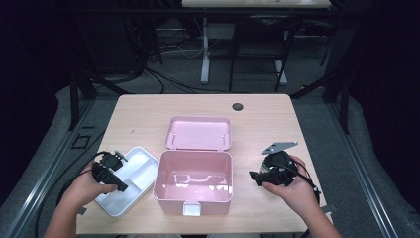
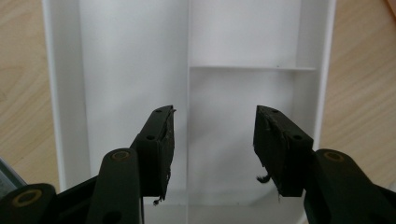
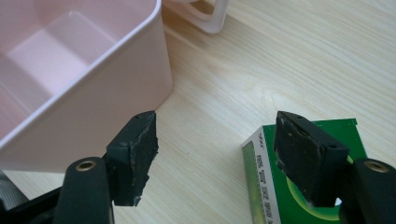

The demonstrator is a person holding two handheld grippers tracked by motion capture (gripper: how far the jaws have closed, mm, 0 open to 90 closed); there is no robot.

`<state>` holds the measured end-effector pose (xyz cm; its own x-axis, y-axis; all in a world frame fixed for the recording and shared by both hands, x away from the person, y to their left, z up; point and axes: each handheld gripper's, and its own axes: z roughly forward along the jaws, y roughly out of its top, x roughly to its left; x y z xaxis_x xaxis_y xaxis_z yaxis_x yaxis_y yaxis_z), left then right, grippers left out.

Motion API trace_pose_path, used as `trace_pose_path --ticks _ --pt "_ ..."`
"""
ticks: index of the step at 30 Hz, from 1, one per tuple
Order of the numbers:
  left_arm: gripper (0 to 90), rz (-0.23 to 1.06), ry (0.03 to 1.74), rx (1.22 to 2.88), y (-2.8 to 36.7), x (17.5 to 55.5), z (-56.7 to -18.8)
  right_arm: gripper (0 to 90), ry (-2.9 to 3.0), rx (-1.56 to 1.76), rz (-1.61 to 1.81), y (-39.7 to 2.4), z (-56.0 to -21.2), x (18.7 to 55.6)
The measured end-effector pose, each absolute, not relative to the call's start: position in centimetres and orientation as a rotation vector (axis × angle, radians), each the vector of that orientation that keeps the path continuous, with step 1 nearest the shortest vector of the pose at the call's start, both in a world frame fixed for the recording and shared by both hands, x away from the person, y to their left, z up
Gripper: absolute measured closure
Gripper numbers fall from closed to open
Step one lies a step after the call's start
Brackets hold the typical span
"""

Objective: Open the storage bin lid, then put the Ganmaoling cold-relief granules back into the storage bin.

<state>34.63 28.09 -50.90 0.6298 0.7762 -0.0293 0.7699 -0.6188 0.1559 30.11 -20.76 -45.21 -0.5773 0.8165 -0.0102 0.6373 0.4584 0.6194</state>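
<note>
The middle of the counter (image 1: pixel 143 111) is taken up by the open pink box (image 1: pixel 193 184), with its lid (image 1: pixel 199 133) laid flat at twelve o'clock. Passage at nine o'clock is blocked by the white divided tray (image 1: pixel 130 178), which lies just beside the box wall. The far strip of the counter is left free apart from a small dark disc (image 1: pixel 237 106). At three o'clock of the box, bare wood is left open, narrowed by a green carton (image 3: pixel 313 186) lying near the box corner.
</note>
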Motion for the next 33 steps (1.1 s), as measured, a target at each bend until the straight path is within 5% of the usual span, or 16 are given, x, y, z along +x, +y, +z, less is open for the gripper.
trace_pose_path --ticks 17,33 --pt "50.8 0.078 1.284 2.665 28.5 33.8 -50.2 28.1 2.575 1.181 0.654 -21.5 -44.6 33.2" --pt "35.6 0.003 1.351 2.528 29.0 33.8 -49.6 18.8 2.620 1.218 0.473 -23.1 -44.6 36.0"
